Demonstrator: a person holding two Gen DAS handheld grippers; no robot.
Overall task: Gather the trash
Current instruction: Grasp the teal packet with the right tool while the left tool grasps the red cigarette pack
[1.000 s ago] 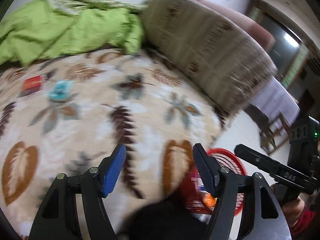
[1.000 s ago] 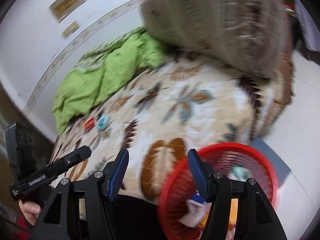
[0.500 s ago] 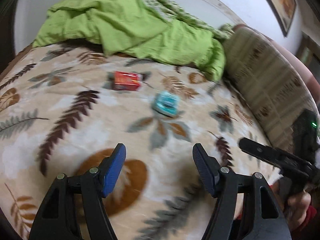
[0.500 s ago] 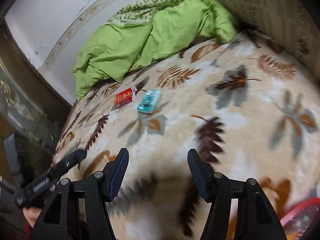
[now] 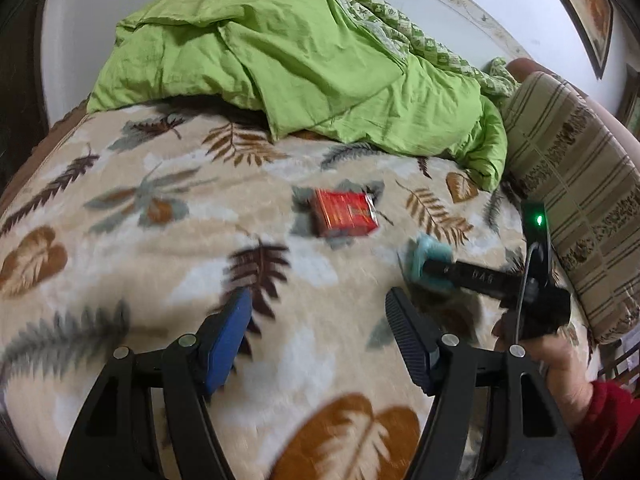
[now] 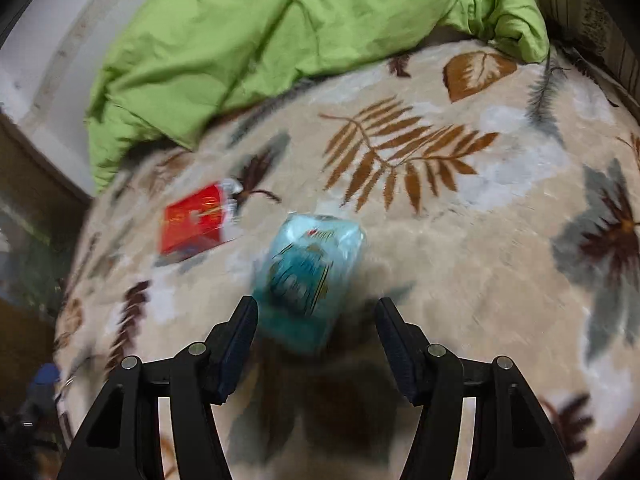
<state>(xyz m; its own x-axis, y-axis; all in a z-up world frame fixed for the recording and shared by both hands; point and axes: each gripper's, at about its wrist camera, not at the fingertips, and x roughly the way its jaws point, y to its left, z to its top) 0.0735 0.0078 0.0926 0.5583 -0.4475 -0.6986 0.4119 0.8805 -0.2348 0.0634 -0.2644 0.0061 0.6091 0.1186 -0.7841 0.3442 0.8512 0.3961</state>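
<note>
Lying on the leaf-patterned blanket (image 6: 460, 240) of the bed, a teal packet (image 6: 308, 280) sits just ahead of the right claw (image 6: 316, 336), its near end reaching in between the spread fingers without either pad touching it. A red packet (image 6: 192, 220) lies flat just beside it, farther toward the bed's left side. In the left wrist view the red packet (image 5: 344, 213) is ahead of the left claw (image 5: 318, 336), which is also spread and has nothing between its fingers. There the right claw's black body crosses over the teal packet (image 5: 420, 256), with a hand (image 5: 556, 364) and red sleeve (image 5: 608, 420) behind it. A crumpled green quilt (image 5: 300, 52) is heaped at the far edge, beside a striped cushion (image 5: 580, 184).
</note>
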